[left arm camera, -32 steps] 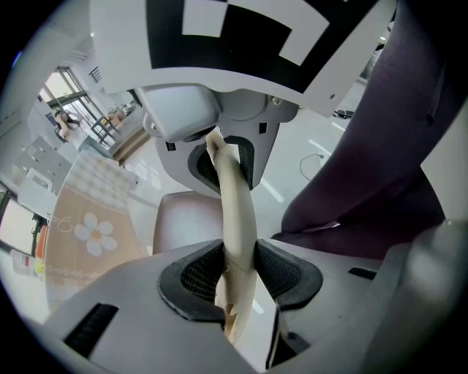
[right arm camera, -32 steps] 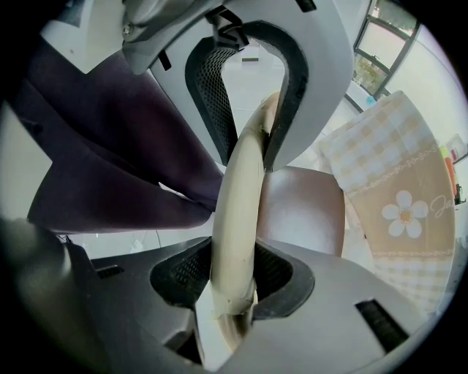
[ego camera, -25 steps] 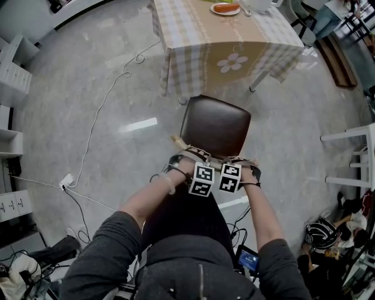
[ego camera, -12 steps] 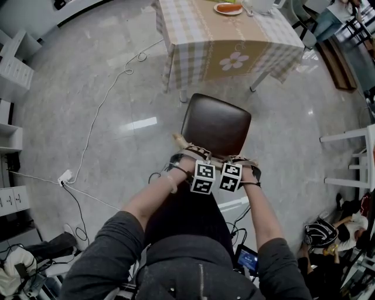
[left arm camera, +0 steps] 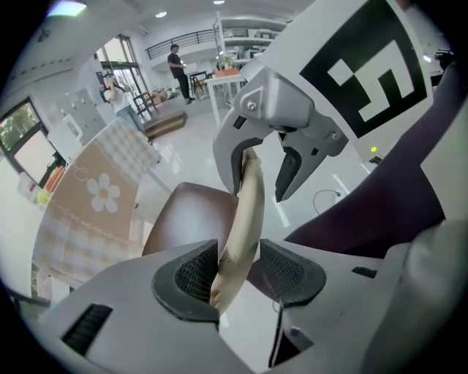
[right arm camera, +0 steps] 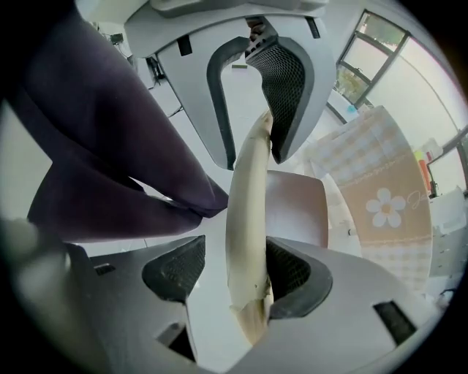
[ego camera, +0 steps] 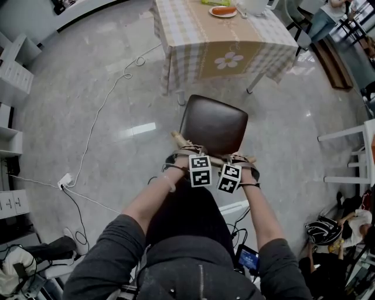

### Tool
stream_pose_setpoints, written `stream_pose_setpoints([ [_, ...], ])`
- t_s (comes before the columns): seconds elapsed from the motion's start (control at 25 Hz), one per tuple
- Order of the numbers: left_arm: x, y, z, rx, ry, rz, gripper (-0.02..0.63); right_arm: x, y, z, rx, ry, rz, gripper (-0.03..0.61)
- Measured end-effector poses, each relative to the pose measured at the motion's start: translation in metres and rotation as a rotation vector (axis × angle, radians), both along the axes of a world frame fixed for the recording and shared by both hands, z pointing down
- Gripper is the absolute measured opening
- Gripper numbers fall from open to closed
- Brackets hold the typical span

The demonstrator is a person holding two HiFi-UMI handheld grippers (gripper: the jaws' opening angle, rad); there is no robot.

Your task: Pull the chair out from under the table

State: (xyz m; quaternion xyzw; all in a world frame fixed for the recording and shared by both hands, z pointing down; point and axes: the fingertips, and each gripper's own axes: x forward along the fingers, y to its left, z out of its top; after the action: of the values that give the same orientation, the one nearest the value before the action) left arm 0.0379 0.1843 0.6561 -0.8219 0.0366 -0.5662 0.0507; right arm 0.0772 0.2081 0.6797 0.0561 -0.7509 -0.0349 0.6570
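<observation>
The chair stands clear of the checked-cloth table (ego camera: 234, 41), its dark brown seat (ego camera: 214, 124) fully out on the floor. Both grippers point down over its pale wooden back rail (ego camera: 179, 141). My left gripper (ego camera: 187, 153) straddles the rail (left arm camera: 245, 212): its jaws have just been opening, the rail leans on one pad and a gap shows at the other. My right gripper (ego camera: 237, 159) has also just been opening, and the rail (right arm camera: 247, 219) rests against one pad only. In each gripper view the other gripper (left arm camera: 267, 172) (right arm camera: 252, 109) faces it along the rail.
A white cable (ego camera: 102, 105) runs across the shiny floor to a power strip (ego camera: 65, 180). White shelving (ego camera: 9, 76) lines the left side and a white frame (ego camera: 351, 158) stands at the right. A plate of food (ego camera: 224, 10) sits on the table. A helmet (ego camera: 319, 231) lies at bottom right.
The left gripper's marker cube has rolled and sits a little higher against the rail. The chair and the right gripper stay where they were.
</observation>
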Motion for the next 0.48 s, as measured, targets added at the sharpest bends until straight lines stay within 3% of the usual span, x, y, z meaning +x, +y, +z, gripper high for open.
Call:
stream_pose_setpoints([
  [0.24, -0.002, 0.002, -0.007, -0.006, 0.036, -0.066, 0.187, -0.002, 0.006, -0.019, 0.045, -0.033, 0.012, 0.218],
  [0.48, -0.003, 0.008, -0.021, -0.066, 0.127, -0.192, 0.186, 0.001, 0.016, -0.04, 0.066, -0.151, 0.17, 0.218],
])
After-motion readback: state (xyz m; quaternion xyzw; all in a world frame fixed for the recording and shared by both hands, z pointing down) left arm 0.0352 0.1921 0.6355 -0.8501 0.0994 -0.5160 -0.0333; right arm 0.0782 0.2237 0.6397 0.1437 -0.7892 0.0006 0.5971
